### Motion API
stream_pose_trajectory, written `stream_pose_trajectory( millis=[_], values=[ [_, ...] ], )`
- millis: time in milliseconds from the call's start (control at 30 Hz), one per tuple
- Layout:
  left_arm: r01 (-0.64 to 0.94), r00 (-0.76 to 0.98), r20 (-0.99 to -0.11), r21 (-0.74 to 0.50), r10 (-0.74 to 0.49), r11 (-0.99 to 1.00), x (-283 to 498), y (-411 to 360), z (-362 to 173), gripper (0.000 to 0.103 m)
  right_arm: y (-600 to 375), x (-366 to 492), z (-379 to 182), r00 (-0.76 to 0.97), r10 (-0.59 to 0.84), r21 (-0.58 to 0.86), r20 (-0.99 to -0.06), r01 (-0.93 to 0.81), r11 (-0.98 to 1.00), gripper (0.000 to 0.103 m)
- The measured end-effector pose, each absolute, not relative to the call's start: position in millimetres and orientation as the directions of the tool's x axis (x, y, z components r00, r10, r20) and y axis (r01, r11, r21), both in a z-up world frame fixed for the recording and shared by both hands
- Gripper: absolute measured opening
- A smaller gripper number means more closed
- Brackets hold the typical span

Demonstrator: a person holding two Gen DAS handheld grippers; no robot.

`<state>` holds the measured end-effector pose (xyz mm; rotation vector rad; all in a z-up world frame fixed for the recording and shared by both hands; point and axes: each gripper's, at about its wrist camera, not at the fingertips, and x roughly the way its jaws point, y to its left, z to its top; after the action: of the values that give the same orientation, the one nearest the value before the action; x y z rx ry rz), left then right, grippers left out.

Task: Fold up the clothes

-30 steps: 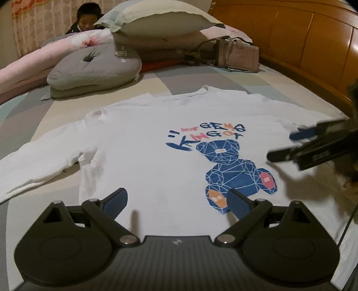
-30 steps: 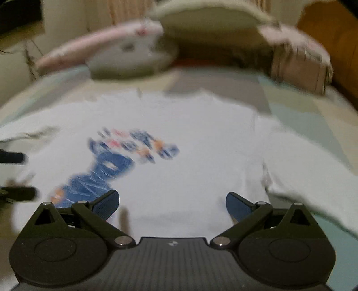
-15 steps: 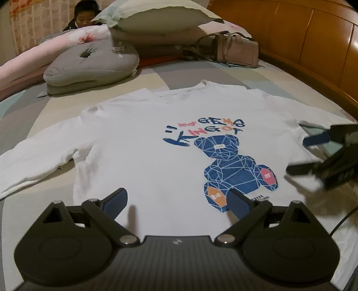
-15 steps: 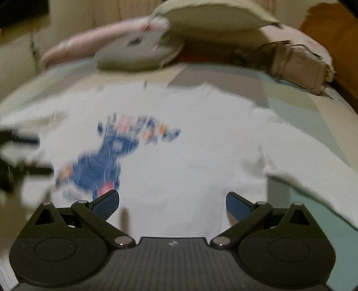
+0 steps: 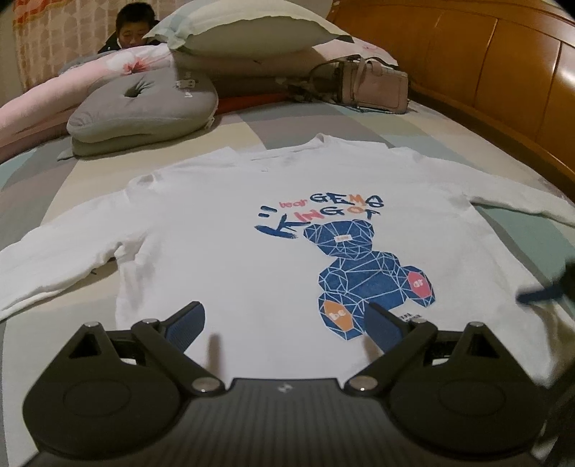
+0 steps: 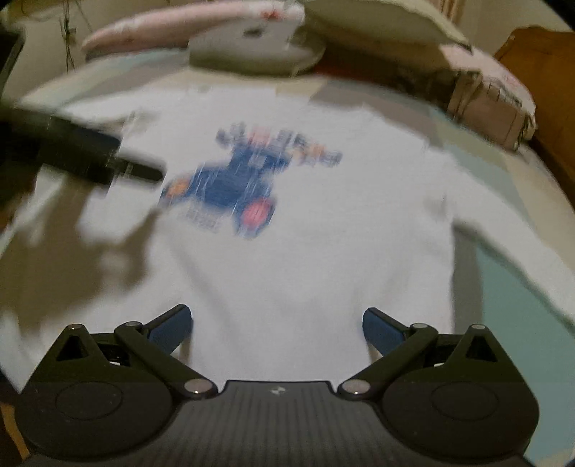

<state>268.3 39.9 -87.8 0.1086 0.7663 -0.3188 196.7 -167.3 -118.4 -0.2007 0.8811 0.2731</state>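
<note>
White long-sleeved shirt with blue bear print (image 5: 251, 230) lies flat, face up, on the bed (image 5: 449, 143). Left gripper (image 5: 284, 319) and right gripper (image 6: 275, 325) both wide open, empty. Since earlier, both sit lower over the hem; right view blurred.

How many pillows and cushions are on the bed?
2: a pale pillow on the bedding pile at the far end, and a grey cushion with a dimple, left of it, beyond the shirt. Others may be hidden.

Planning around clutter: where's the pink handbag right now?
In the left wrist view, the handbag sits far right on the bed, beyond the shirt, beside the stacked pillows and the wooden headboard.
</note>
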Motion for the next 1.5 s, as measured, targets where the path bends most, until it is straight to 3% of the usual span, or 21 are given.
stream_pose_trajectory(
  millis=[100,200,400,633,800,867,967,1133,1500],
  values=[
    [0.319,0.68,-0.693,-0.014,-0.239,0.948,267.7,40.5,-87.2,0.095,-171.8,173.2,-114.1,0.594,0.151,-0.024,-0.79,-0.276,0.961,0.103],
    [0.325,0.684,-0.684,-0.027,-0.255,0.945,265.9,40.3,-85.2,0.095,-171.5,149.1,-108.3,0.651,0.097,-0.079,-0.753,-0.236,0.968,0.103],
    [0.404,0.677,-0.661,-0.034,-0.324,0.914,248.2,25.1,-87.1,0.095,-179.9,141.8,-120.5,0.618,0.119,-0.01,-0.777,-0.201,0.979,0.103],
    [0.43,0.731,-0.625,0.109,-0.274,0.896,179.0,15.0,-101.2,0.095,-184.7,136.0,-118.9,0.613,0.139,0.012,-0.778,-0.207,0.978,0.103],
    [0.367,0.664,-0.689,-0.04,-0.292,0.929,153.9,41.9,-116.9,0.097,-187.6,135.3,-120.1,0.615,0.148,0.019,-0.775,-0.211,0.977,0.103],
    [0.394,0.671,-0.695,0.041,-0.257,0.918,135.6,41.0,-116.5,0.098,-189.0,134.0,-120.0,0.616,0.155,0.024,-0.772,-0.215,0.976,0.103],
    [0.37,0.647,-0.71,-0.026,-0.277,0.929,127.4,54.2,-111.0,0.098,-190.6,132.5,-120.1,0.617,0.164,0.028,-0.77,-0.224,0.974,0.103],
    [0.4,0.666,-0.696,0.032,-0.267,0.916,136.1,58.7,-87.5,0.098,-191.3,132.4,-120.1,0.615,0.168,0.032,-0.771,-0.226,0.974,0.103],
    [0.223,0.651,-0.695,-0.21,-0.306,0.952,245.1,105.7,-104.0,0.095,-192.2,131.9,-120.6,0.615,0.172,0.033,-0.77,-0.231,0.973,0.103]
  ],
)
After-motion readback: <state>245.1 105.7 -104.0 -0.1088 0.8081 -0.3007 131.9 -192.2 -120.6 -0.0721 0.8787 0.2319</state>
